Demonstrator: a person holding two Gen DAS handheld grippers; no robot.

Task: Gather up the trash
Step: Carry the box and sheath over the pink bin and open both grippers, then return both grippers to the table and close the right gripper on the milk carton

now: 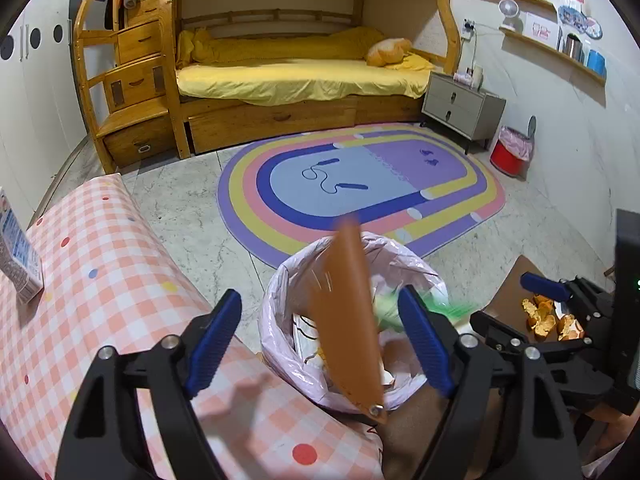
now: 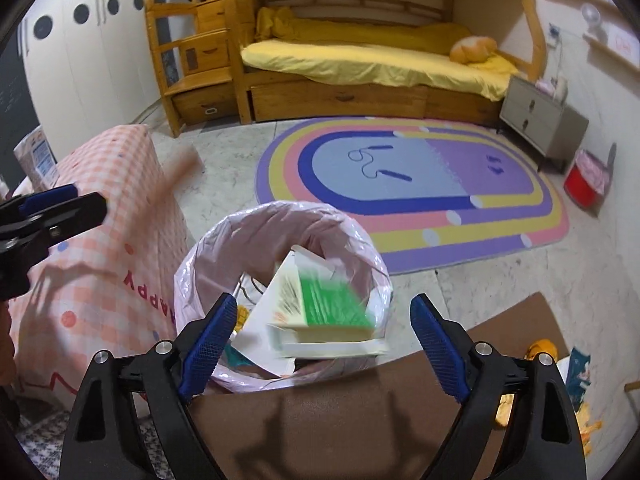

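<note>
Beside the checkered table (image 1: 100,280), orange peels (image 1: 548,318) (on brown board (image 2: 360,420)) flank the bin (image 2: 280,232).

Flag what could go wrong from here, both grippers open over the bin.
1. The blurred orange-brown flat piece is between the open left gripper fingers, above the pink-lined trash bin; it appears to be dropping and could catch the rim.
2. The green-and-white carton, below the open right gripper, sits high on the pile and may tip out.
3. Orange peels remain on the brown board near its edge; a sweep could knock them to the floor.
</note>
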